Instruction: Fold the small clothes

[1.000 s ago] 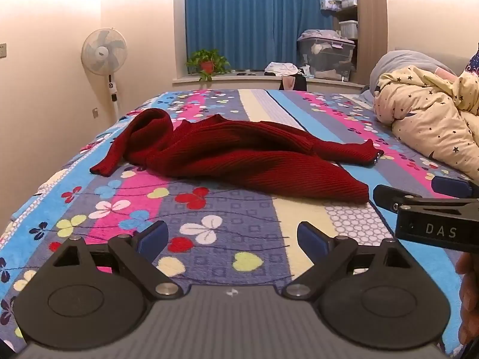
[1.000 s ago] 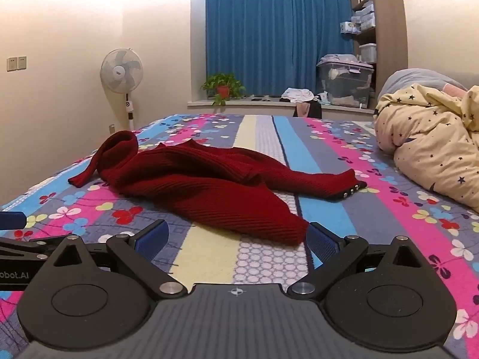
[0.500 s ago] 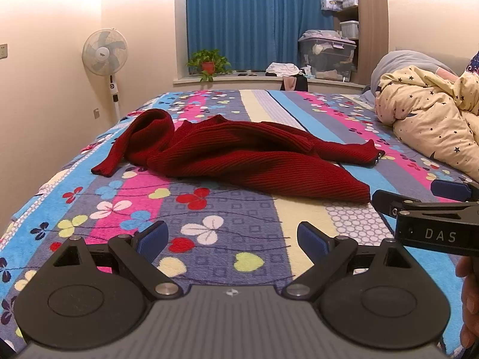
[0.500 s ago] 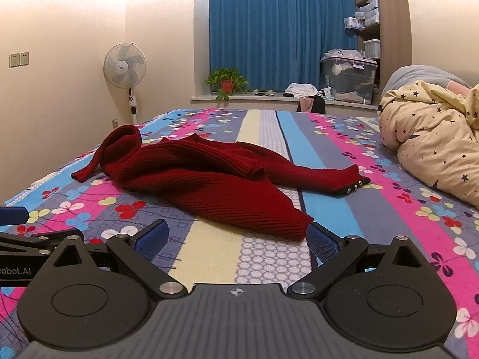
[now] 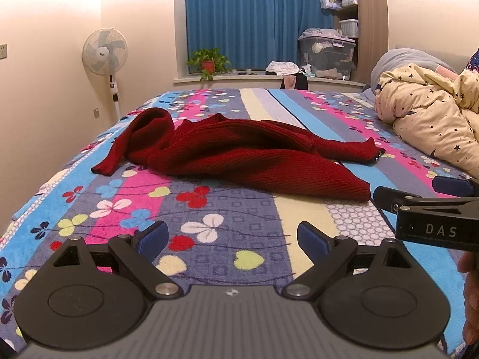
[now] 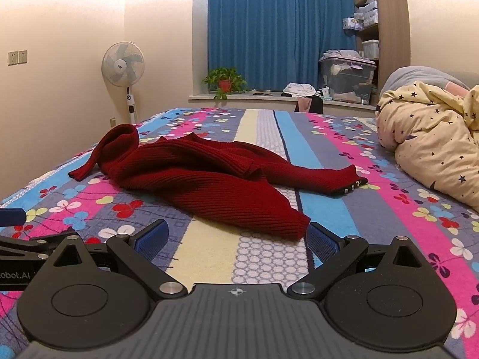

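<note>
Ahead, crumpled red sweater (image 6: 203,182) on bed — right hand-held gripper (image 6: 236,239) wide open, empty, near hem.

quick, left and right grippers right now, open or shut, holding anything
Left gripper: open, holding nothing, short of the red sweater.
Right gripper: open, holding nothing, one finger close to the sweater's near corner.

Floral striped bedspread (image 5: 209,209). Star-print duvet (image 5: 428,125) bunched at right. Standing fan (image 5: 104,52) by left wall. Blue curtain (image 5: 254,21); potted plant (image 5: 208,64), storage box (image 5: 326,51) on sill.
</note>
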`<state>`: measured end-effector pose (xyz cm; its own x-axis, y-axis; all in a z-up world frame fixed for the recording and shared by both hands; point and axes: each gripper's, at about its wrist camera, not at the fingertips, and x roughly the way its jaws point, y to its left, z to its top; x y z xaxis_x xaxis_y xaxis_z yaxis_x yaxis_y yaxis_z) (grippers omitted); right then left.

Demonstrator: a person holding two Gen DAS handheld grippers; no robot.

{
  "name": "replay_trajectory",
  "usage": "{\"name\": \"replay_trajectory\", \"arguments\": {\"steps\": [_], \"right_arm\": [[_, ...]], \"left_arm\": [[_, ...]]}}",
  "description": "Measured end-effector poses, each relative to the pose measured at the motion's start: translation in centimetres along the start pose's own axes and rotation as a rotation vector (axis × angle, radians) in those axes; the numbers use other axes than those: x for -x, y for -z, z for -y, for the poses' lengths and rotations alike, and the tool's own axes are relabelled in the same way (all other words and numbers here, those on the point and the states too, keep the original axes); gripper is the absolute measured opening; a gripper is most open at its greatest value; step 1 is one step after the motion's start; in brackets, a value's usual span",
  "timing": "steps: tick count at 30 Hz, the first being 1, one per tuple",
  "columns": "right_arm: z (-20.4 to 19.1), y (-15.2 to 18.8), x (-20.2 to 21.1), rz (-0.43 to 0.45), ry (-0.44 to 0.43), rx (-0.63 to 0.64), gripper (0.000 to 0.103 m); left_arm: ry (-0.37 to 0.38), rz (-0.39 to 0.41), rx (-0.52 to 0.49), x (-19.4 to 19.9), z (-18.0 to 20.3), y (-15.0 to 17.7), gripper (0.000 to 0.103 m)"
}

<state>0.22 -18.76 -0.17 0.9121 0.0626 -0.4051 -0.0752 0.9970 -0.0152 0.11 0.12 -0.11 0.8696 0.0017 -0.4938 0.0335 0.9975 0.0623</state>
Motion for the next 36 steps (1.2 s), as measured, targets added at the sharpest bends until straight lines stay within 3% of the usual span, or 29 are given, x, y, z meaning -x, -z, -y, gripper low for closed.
{"name": "replay_trajectory", "arguments": {"steps": [24,27,31,36], "right_arm": [[-0.2,0.0,-0.1,0.002,-0.005,0.009,0.098],[-0.3,-0.2,-0.1,0.008,0.001,0.011,0.098],[0.1,-0.8,-0.1,0.03,0.02,-0.005,0.09],[2.2,-1.7,-1.0,0.035,0.049,-0.094,0.074]], "left_arm": [[0.014,-0.006,0.035,-0.4,0.1,0.3,0.095],[0.009,0.049,0.02,-0.1,0.1,0.6,0.095],[0.011,0.164,0.006,0.5,0.3,0.7,0.095],[0.016,0.093,-0.01,-1.0,0.5,-1.0,0.095]]}}
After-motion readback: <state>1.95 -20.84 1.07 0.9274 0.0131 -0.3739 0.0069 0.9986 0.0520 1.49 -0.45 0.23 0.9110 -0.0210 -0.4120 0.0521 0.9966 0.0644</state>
